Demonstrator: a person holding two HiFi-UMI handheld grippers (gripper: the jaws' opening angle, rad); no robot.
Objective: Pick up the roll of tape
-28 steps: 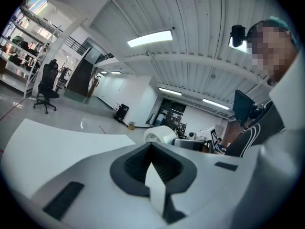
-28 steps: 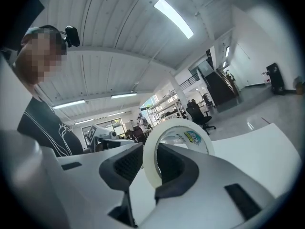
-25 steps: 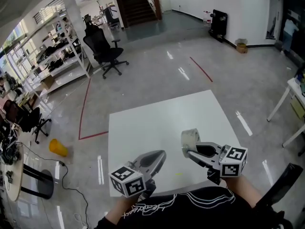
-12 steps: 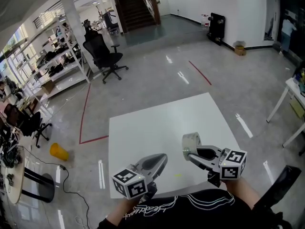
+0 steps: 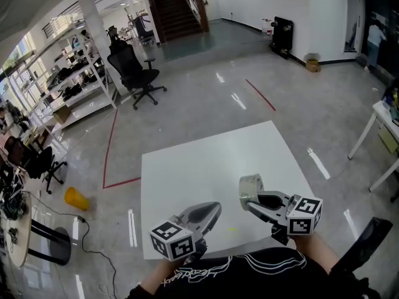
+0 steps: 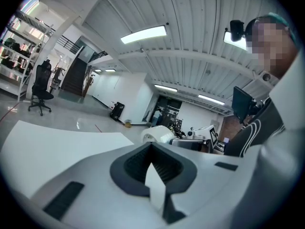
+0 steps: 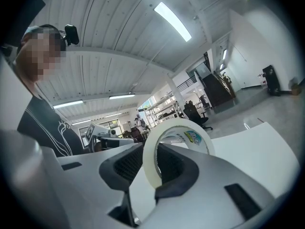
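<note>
right tongs (image 5: 248, 200): clamped on tape roll (image 5: 250, 185), roll upright over near right part of white counter (image 5: 199, 164) | left tongs (image 5: 212, 209): jaws together, nothing held, over counter's near edge | floor: black office chair (image 5: 132, 67) far left

head view: from above, steeply down onto white table (image 5: 187, 167)
left gripper view: low, close, faces right gripper (image 6: 175, 140)
right gripper view: low, close, faces left gripper (image 7: 127, 142)
shared: table
</note>
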